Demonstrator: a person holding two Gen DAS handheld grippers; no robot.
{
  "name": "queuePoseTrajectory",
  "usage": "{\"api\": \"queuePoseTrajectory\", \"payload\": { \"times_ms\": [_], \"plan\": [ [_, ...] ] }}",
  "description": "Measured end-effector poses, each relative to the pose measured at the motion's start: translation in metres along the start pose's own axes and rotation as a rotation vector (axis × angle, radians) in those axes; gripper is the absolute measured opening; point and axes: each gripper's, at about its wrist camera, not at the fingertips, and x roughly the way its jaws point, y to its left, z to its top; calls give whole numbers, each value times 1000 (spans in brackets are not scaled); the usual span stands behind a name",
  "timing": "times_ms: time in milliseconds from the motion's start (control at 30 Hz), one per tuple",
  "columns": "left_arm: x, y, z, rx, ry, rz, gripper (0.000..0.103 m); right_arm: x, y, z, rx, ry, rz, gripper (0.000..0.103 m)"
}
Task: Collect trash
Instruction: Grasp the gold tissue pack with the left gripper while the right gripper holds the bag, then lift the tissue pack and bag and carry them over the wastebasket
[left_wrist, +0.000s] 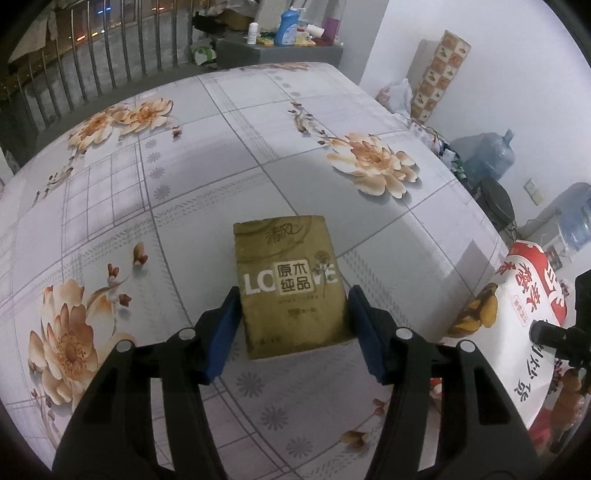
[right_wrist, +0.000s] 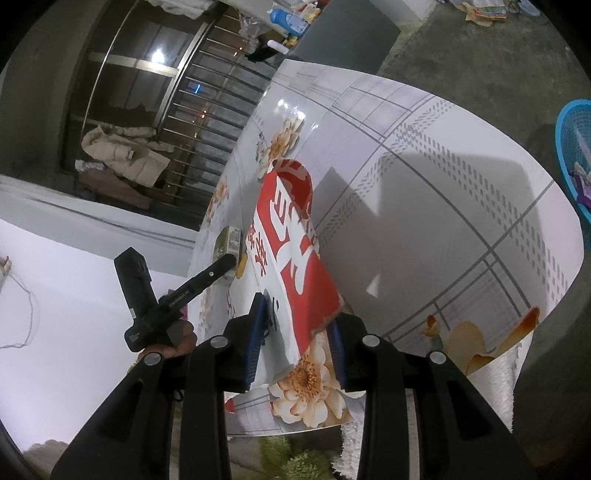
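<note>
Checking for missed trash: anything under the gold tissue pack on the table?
The gold rectangular tissue pack lies flat on the floral tablecloth. Only cloth shows around its edges; the patch directly beneath is covered.

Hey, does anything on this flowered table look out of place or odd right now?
Only the red and white bag: it is lifted at a tilt in the right gripper, not lying flat. The tissue pack sits square on the table between the left gripper's jaws.

One tissue pack (left_wrist: 291, 288), one snack bag (right_wrist: 291, 254), two water jugs (left_wrist: 487, 155) (both blue).
</note>
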Motion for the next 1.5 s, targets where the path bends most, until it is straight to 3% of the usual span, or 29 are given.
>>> {"api": "queuePoseTrajectory", "payload": {
  "times_ms": [500,800,1200,1500],
  "plan": [
    [-27,-8,-5,11,-46,-31,52,-18,0,-5,-5,-44,31,32],
    [-57,-33,-4,64,-106,-108,52,-37,1,-13,-14,-82,47,32],
    [-78,-89,12,157,-152,-184,52,-80,-18,-28,2,-165,86,32],
    [-72,-166,32,284,-142,-264,52,-128,-53,-36,66,-264,111,32]
  ]
}}
